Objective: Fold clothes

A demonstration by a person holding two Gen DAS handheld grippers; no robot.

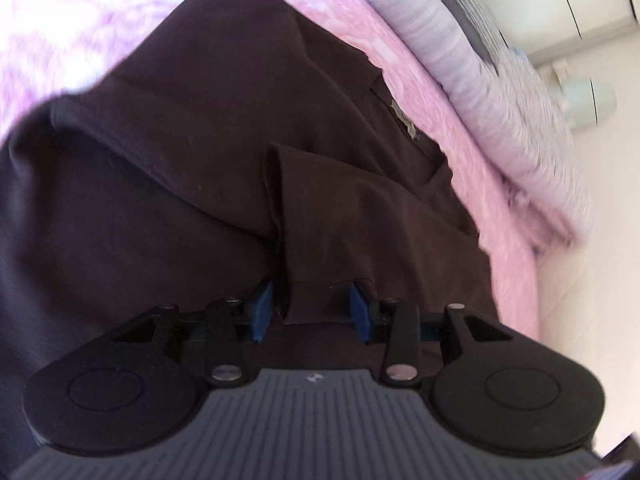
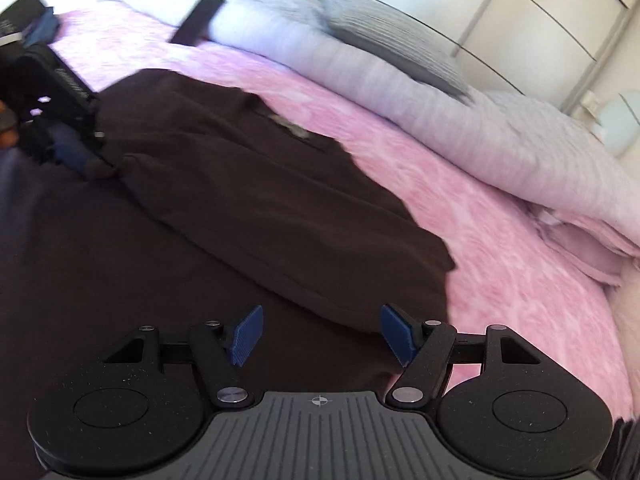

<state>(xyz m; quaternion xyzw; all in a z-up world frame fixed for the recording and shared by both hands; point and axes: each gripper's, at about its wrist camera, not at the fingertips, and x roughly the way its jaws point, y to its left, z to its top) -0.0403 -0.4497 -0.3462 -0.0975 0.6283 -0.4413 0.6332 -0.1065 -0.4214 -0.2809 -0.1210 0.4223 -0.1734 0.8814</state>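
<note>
Lying on pink blanket [image 2: 500,240], dark brown shirt [image 2: 248,200], sleeve folded inward, creased.

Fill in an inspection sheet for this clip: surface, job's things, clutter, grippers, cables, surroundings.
Surface: fluffy pink blanket covering a bed.
Job's things: dark brown cotton shirt spread on the blanket, one sleeve folded across the body, small label at the neck.
Clutter: pale grey striped duvet bunched along the far side; flat black rectangular object on it, too blurred to identify.
Grippers: left gripper open, blue pads either side of the sleeve's hem, not clamped; right gripper open, empty, over the shirt's lower part.
Cables: nothing seen.
Surroundings: white wardrobe doors; round pale lamp beside the bed.
</note>
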